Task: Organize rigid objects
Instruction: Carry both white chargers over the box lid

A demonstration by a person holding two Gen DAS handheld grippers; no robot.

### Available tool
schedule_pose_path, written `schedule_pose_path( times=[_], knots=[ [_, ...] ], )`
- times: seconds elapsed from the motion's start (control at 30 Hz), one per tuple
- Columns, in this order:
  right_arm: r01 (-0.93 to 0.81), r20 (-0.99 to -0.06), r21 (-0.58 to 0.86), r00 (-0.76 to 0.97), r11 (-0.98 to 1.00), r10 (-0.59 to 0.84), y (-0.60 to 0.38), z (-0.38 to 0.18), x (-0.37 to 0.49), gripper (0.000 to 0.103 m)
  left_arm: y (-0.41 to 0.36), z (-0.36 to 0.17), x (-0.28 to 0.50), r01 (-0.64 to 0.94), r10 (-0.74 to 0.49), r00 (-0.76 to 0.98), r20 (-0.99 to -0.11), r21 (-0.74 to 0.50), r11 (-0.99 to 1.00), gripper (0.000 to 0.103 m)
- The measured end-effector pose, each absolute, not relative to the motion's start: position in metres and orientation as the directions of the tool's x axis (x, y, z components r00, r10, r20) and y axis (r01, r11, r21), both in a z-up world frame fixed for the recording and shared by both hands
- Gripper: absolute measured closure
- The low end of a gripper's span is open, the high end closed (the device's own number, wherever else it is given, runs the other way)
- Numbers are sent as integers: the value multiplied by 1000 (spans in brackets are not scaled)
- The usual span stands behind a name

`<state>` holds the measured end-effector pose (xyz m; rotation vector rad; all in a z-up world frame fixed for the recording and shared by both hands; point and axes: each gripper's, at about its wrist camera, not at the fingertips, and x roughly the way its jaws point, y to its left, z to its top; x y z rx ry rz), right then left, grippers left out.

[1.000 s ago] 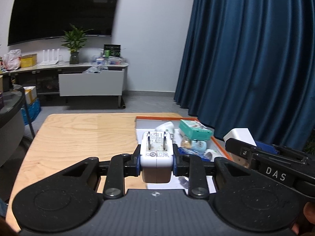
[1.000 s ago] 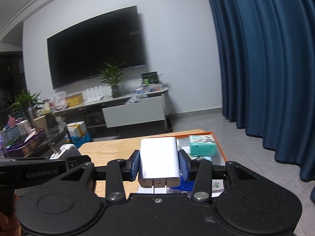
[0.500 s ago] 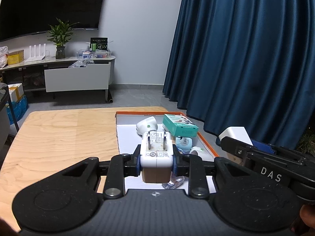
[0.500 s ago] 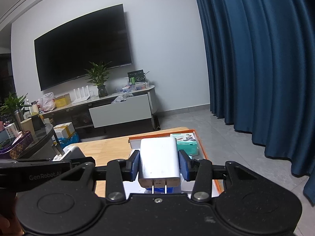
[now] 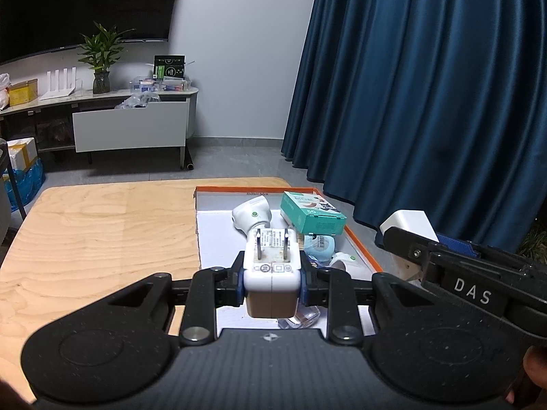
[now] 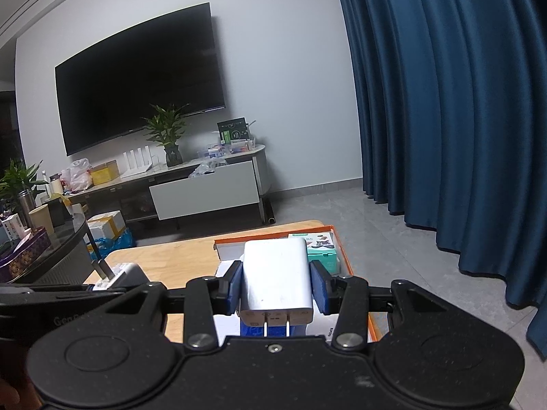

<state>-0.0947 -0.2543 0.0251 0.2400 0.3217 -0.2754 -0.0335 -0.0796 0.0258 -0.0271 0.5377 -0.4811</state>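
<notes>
A: Left wrist view, near to far. What is clamped in the left gripper [image 5: 271, 282]?

B: A white two-prong charger [image 5: 271, 273], pressed on both sides by the blue pads, jaws closed onto it. Its prongs face up and slightly away from the camera; its long axis runs along the fingers, toward the far edge of the tabletop [image 5: 95, 239].

A: Where is it relative to the table?

B: Held in the air over the near end of the orange-rimmed tray [image 5: 362, 249], which lies along the tabletop's right edge and reaches its far right corner.

A: What lies in the tray beyond it?

B: Just past the charger, a pale blue round item [image 5: 319, 244]; beyond that, a white handheld device with a green dot [image 5: 251, 215], and to its right a teal box [image 5: 312, 217] leaning tilted near the tray's far right corner.

A: And the right wrist view?

B: The right gripper [image 6: 277, 290] is closed on a larger white charger [image 6: 275, 280]. This one's prongs point back toward the camera; its long axis likewise runs along the fingers, with the smooth broad face up. It is held above the tray's near end, with the teal box visible beyond it.

A: Are the two grippers near each other?

B: Side by side; each shows at the edge of the other's view.
</notes>
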Motion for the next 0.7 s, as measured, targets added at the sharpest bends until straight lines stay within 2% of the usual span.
schedule_pose_path(
  times=[0.7],
  knots=[
    [328, -363, 194, 900, 925, -243, -272, 20, -79, 52, -88, 26, -12, 442, -455, 726, -516, -158, 883, 75]
  ],
)
